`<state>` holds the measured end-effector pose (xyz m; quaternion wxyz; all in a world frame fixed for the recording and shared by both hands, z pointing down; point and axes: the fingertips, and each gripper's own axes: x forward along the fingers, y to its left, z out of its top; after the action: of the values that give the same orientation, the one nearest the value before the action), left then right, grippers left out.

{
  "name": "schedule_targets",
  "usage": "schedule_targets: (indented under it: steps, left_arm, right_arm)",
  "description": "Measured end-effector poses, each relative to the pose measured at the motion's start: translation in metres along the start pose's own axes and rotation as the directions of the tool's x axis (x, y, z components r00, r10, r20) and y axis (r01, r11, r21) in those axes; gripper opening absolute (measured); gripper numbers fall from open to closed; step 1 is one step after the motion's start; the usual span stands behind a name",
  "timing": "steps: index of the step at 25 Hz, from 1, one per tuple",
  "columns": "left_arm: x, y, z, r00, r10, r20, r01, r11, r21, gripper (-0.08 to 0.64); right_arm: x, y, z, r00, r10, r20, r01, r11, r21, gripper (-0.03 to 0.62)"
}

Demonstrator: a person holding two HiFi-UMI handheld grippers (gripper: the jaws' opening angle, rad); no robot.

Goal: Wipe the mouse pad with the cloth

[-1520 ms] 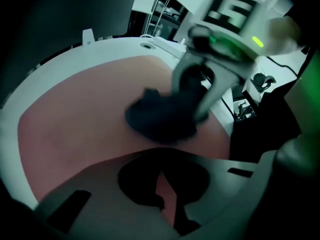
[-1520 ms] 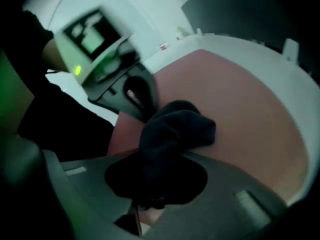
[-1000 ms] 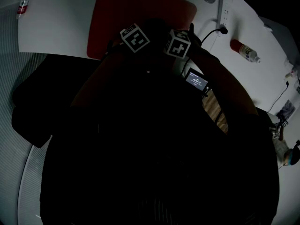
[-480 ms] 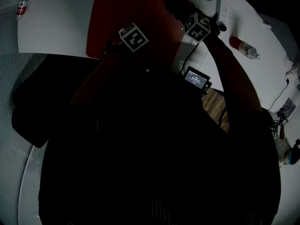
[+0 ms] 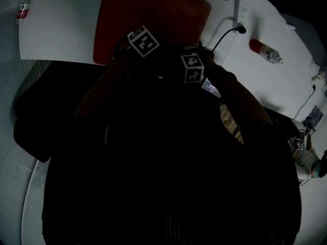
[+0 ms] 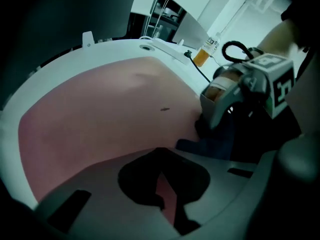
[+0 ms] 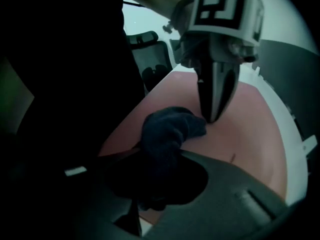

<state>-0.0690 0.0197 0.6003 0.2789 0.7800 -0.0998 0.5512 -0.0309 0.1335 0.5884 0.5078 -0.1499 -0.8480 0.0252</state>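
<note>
While your right gripper (image 6: 207, 126) clamps the bunched dark-blue cloth (image 7: 167, 131) on the near part of the flat red mouse pad (image 5: 148, 14), most of the pad lies ahead, away from you. Your left gripper (image 7: 214, 115), jaws together and empty, seems to pin the pad just beside the cloth. Half a second ago the cloth was at its far right corner.

The far half of the mouse pad (image 5: 153, 14) lies clear. Near its front edge, the left gripper (image 7: 213, 117), tip down, and the bunched cloth (image 7: 170, 129) beside it obstruct passage. A power strip (image 5: 240, 6) borders the right.
</note>
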Motion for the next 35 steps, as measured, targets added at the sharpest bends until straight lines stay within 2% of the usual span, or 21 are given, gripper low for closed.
schedule_targets:
  steps: [2,4,5,6,7,10,11,12,13,14,17,19,21,23,25,27,28,30,32,35]
  left_arm:
    - [0.0,-0.001,0.001,1.0,0.007,0.003,-0.007,1.0,0.001,0.006]
    - [0.001,-0.001,0.002,1.0,0.016,0.008,-0.016,1.0,0.002,0.006]
    - [0.001,-0.001,0.002,1.0,0.021,0.009,-0.021,1.0,0.001,0.006]
    - [0.001,-0.001,0.001,1.0,0.025,0.01,-0.025,1.0,-0.001,0.006]
    - [0.001,-0.001,0.001,1.0,0.028,0.01,-0.028,1.0,-0.002,0.007]
    - [0.001,0.0,0.001,0.999,0.033,0.011,-0.033,0.999,-0.004,0.006]
    - [0.001,0.001,0.001,0.999,0.036,0.011,-0.036,0.999,-0.005,0.007]
    - [0.0,0.001,0.001,0.999,0.039,0.013,-0.039,0.999,-0.007,0.006]
    - [0.0,0.001,0.001,0.999,0.042,0.014,-0.042,0.999,-0.012,0.006]
    - [0.0,0.0,0.001,0.999,0.045,0.016,-0.045,0.999,-0.019,0.007]
    - [-0.001,0.002,0.0,0.998,0.064,0.027,-0.063,0.997,-0.042,0.007]
    - [-0.002,0.003,0.001,0.995,0.092,0.035,-0.09,0.995,-0.053,0.006]
    - [-0.002,0.003,0.002,0.991,0.127,0.045,-0.124,0.991,-0.057,0.007]
    - [-0.001,0.003,0.0,0.985,0.157,0.065,-0.153,0.986,-0.062,0.006]
    - [0.002,0.003,-0.012,0.984,0.154,0.089,-0.143,0.982,-0.119,0.007]
    - [0.0,-0.007,-0.026,0.984,0.103,0.145,-0.067,0.969,-0.237,0.007]
    - [-0.006,-0.012,-0.023,0.973,0.097,0.211,-0.036,0.961,-0.276,0.007]
    - [-0.028,-0.019,-0.003,0.921,0.13,0.367,-0.019,0.956,-0.292,0.006]
    - [-0.053,-0.039,0.02,0.865,0.123,0.486,0.021,0.96,-0.28,0.006]
    - [-0.095,-0.075,0.058,0.784,0.058,0.619,0.11,0.967,-0.23,0.006]
  right_arm:
    - [-0.009,-0.02,-0.013,0.999,-0.034,0.017,0.034,0.999,0.014,0.075]
    - [-0.026,-0.057,-0.035,0.992,-0.129,0.007,0.129,0.989,0.077,0.075]
    - [-0.038,-0.081,-0.049,0.981,-0.195,-0.006,0.194,0.973,0.128,0.077]
    - [-0.052,-0.105,-0.063,0.964,-0.263,-0.023,0.263,0.945,0.195,0.077]
    - [-0.066,-0.126,-0.078,0.944,-0.326,-0.044,0.325,0.905,0.275,0.078]
    - [-0.096,-0.162,-0.107,0.894,-0.435,-0.11,0.43,0.76,0.487,0.078]
    - [-0.098,-0.163,-0.107,0.883,-0.45,-0.131,0.449,0.729,0.517,0.077]
    - [-0.096,-0.159,-0.103,0.877,-0.457,-0.147,0.461,0.717,0.524,0.069]
    - [-0.089,-0.149,-0.094,0.881,-0.449,-0.146,0.455,0.725,0.517,0.067]
    - [-0.08,-0.134,-0.083,0.895,-0.427,-0.128,0.43,0.751,0.501,0.067]
    - [-0.042,-0.071,-0.04,0.954,-0.299,-0.034,0.284,0.859,0.426,0.072]
    - [-0.022,-0.03,-0.021,0.984,-0.18,0.001,0.167,0.915,0.367,0.074]
    - [-0.013,-0.006,-0.018,0.996,-0.087,-0.028,0.092,0.945,0.315,0.074]
    - [-0.014,-0.003,-0.025,0.995,-0.065,-0.081,0.088,0.944,0.318,0.074]
    - [-0.026,-0.007,-0.03,0.992,-0.098,-0.076,0.12,0.913,0.391,0.075]
    - [-0.053,-0.008,-0.028,0.987,-0.155,0.028,0.119,0.849,0.515,0.075]
    - [-0.07,-0.007,-0.027,0.977,-0.191,0.09,0.106,0.81,0.577,0.075]
    - [-0.108,-0.002,-0.031,0.946,-0.275,0.171,0.095,0.741,0.665,0.075]
    - [-0.146,0.005,-0.041,0.903,-0.367,0.223,0.1,0.684,0.723,0.075]
    - [-0.207,0.013,-0.052,0.807,-0.515,0.288,0.091,0.591,0.801,0.075]
